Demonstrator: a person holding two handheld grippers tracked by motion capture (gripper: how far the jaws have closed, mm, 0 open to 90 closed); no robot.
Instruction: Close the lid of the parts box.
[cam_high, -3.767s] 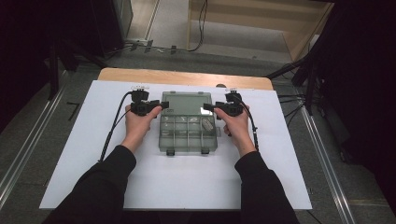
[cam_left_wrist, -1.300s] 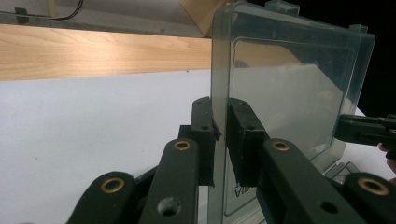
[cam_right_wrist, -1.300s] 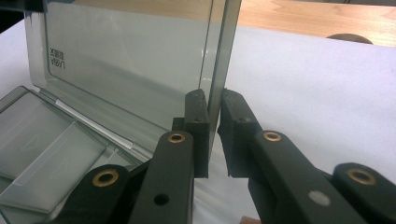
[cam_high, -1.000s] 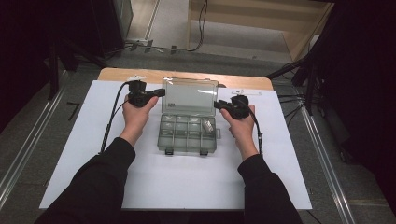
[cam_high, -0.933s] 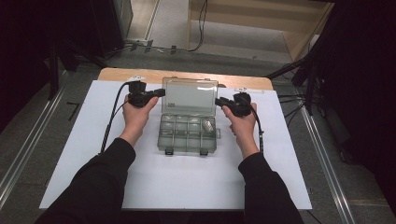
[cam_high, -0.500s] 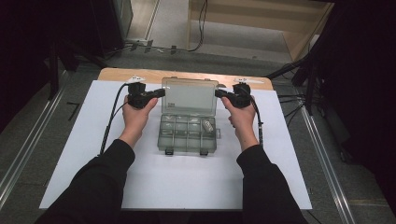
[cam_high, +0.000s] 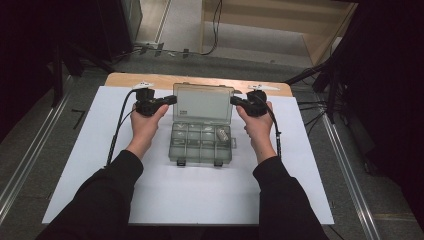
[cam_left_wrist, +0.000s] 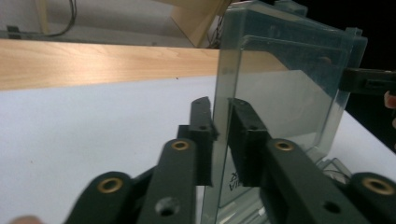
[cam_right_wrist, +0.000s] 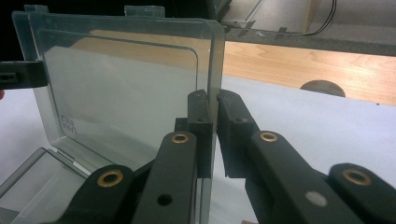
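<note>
The clear smoky plastic compartment box (cam_high: 201, 142) sits mid-counter on the white sheet (cam_high: 90, 150), its transparent hinged lid (cam_high: 202, 103) raised upright. The left claw (cam_high: 170, 100) pinches the lid's left edge, its jaws having just eased slightly. The right claw (cam_high: 234, 100) has just closed on the right edge.

A white sheet (cam_high: 190, 195) covers the wooden table (cam_high: 150, 80).
</note>
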